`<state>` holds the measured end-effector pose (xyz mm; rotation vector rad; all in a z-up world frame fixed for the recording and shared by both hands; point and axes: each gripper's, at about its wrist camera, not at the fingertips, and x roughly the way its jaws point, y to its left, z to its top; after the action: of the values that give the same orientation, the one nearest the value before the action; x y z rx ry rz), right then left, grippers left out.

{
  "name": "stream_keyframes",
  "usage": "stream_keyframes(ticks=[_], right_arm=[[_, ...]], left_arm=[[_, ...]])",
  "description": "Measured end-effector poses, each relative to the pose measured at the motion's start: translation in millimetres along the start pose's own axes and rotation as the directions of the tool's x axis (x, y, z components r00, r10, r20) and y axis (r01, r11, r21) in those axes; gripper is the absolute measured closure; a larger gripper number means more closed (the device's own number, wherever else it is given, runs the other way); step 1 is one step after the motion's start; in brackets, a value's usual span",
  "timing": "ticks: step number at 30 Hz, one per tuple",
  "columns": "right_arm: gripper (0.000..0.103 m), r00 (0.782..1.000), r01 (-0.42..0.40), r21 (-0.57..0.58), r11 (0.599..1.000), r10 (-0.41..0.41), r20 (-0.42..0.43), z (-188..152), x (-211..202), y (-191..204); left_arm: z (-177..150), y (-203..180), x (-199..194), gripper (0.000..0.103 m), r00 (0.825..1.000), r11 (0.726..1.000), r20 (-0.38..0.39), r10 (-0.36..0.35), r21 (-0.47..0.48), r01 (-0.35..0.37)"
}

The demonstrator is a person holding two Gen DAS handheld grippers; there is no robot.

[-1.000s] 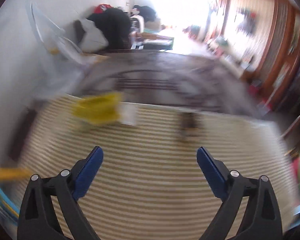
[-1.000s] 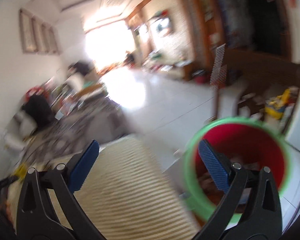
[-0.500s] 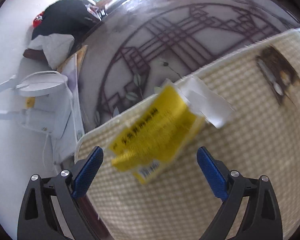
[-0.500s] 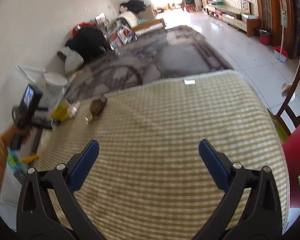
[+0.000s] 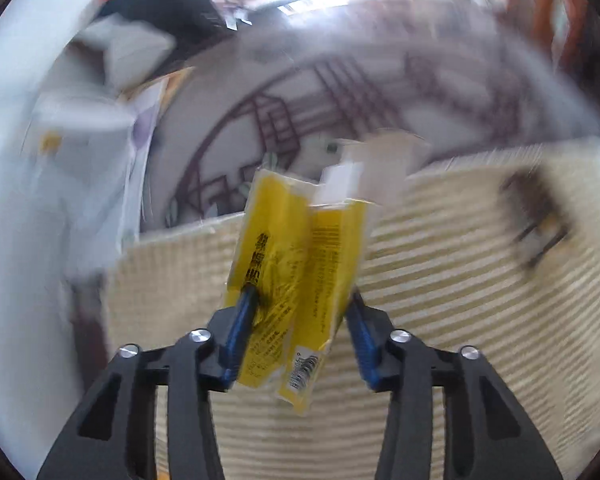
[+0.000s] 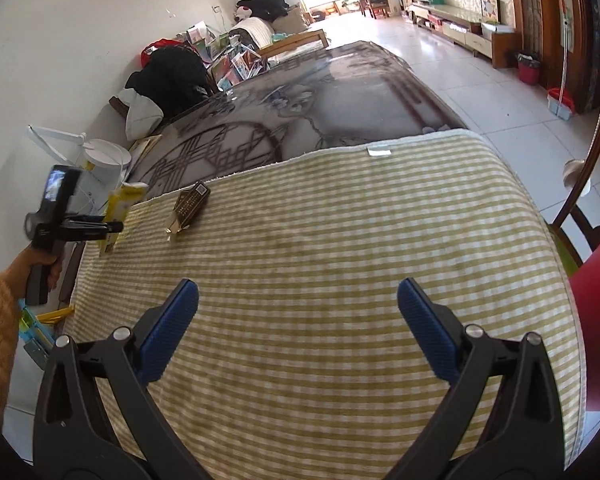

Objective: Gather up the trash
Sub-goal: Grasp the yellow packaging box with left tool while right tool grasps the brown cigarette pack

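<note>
My left gripper is shut on a crumpled yellow wrapper with black print and a white torn end, held just above the far left corner of the striped cloth. The right wrist view shows that gripper with the yellow wrapper in it. A dark brown wrapper lies on the cloth to its right, also blurred in the left wrist view. My right gripper is open and empty over the near part of the cloth.
The table has a yellow-and-white striped cloth over a patterned glass top. A red bin with a green rim stands at the right edge. A white desk lamp and clutter stand along the left wall.
My left gripper has closed on the yellow wrapper and lifted it off the cloth. My right gripper has stayed open and moved slightly forward over the cloth.
</note>
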<state>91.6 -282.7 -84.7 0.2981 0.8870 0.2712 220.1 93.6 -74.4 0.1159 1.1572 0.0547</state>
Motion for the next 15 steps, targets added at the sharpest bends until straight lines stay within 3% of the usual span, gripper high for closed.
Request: stream_keyframes(ticks=[2, 4, 5, 7, 10, 12, 15], right_arm=[[0.005, 1.0, 0.005, -0.011, 1.0, -0.005, -0.001, -2.2, 0.7, 4.3], [0.005, 1.0, 0.006, -0.026, 1.0, -0.006, -0.007, -5.6, 1.7, 9.4], [0.005, 1.0, 0.004, -0.035, 0.999, -0.004, -0.013, -7.5, 2.6, 12.3], [0.005, 1.0, 0.002, -0.054, 0.999, -0.003, -0.027, -11.4, 4.7, 17.7], [0.005, 0.999, 0.008, -0.071, 0.997, -0.012, -0.044, -16.2, 9.3, 23.4], [0.005, 0.999, 0.013, -0.074, 0.997, -0.016, -0.047, -17.0, 13.1, 27.8], [0.005, 0.998, 0.016, -0.072, 0.997, -0.02, -0.062, -10.6, 27.8, 41.7]], left_arm=[[-20.0, 3.9, -21.7, 0.062, 0.993, 0.979, 0.067, -0.1, -0.17, 0.11], [-53.2, -2.3, -48.1, 0.062, 0.97, 0.928, 0.156, -0.184, -0.299, 0.224], [-67.7, -11.3, -54.8, 0.062, 0.964, 0.913, 0.177, -0.198, -0.324, 0.247], [-105.4, -30.6, -81.0, 0.062, 0.94, 0.889, 0.254, -0.228, -0.34, 0.307], [-139.1, -57.4, -98.6, 0.062, 0.945, 0.934, 0.295, -0.143, -0.276, 0.228], [-144.5, -60.4, -111.5, 0.062, 0.94, 0.938, 0.32, -0.117, -0.276, 0.21], [-151.2, -41.8, -130.3, 0.061, 0.896, 0.868, 0.408, -0.172, -0.368, 0.334]])
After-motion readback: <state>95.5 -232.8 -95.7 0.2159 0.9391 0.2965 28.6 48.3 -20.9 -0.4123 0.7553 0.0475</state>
